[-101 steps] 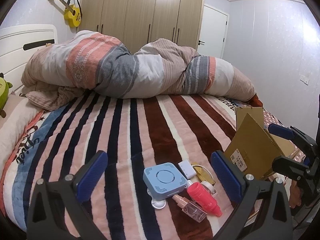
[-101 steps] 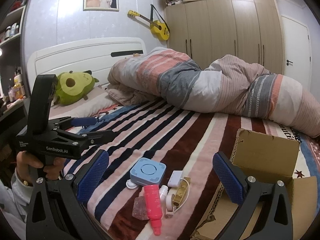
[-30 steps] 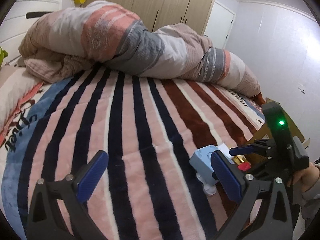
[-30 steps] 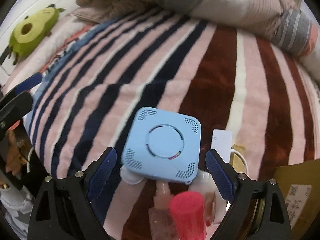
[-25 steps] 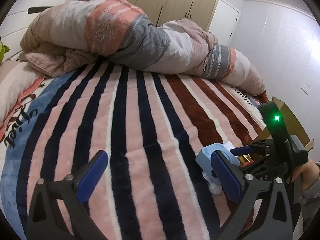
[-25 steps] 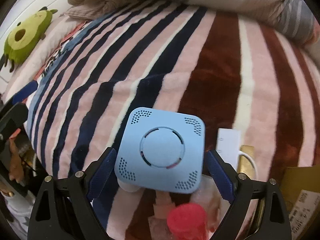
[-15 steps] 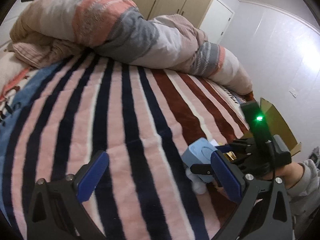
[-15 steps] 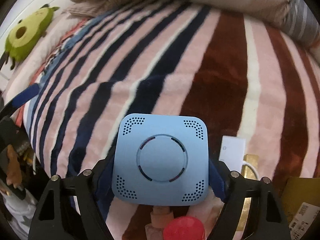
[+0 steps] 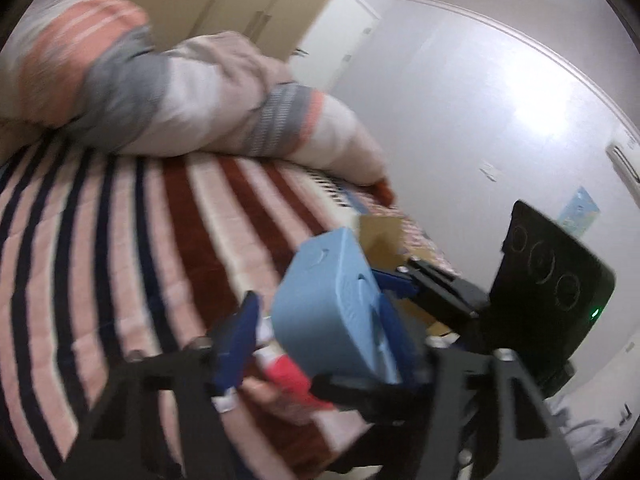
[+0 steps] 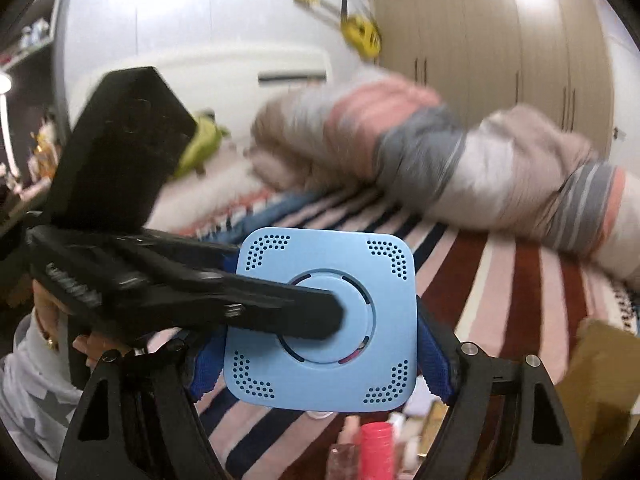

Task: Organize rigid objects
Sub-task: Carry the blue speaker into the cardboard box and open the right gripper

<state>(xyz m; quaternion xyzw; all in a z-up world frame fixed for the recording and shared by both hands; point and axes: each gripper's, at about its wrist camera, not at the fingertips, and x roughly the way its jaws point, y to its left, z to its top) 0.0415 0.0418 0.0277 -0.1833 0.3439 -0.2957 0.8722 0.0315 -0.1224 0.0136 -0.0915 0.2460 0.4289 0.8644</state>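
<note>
- Right gripper [image 10: 320, 364] has its blue-padded fingers [image 10: 434, 364] pressed against both side edges of the pale blue square plastic box with rounded corners, perforated corner grilles and a round centre disc [image 10: 324, 320], which it holds lifted above the striped plush blanket of pink, maroon and navy bands [image 10: 500, 280].
- Left gripper [image 9: 316, 344] sits at the same box [image 9: 332, 308]: its right blue pad lies against the box's perforated face and its left pad stands a little off the near side. Blur hides whether it truly grips, so I cannot tell.
- From the right wrist view, one black finger of the left gripper [image 10: 280, 312] crosses the box's face and ends on the centre disc.
- Beneath the raised box, a red cylindrical bottle [image 10: 376, 452] and small pale items lie on the blanket, blurred.
- Brown cardboard box [image 10: 592, 380] stands at the right, near the blanket's edge.
- Rumpled striped duvet in pink, grey and white [image 10: 460, 160] lies across the far end of the bed.
</note>
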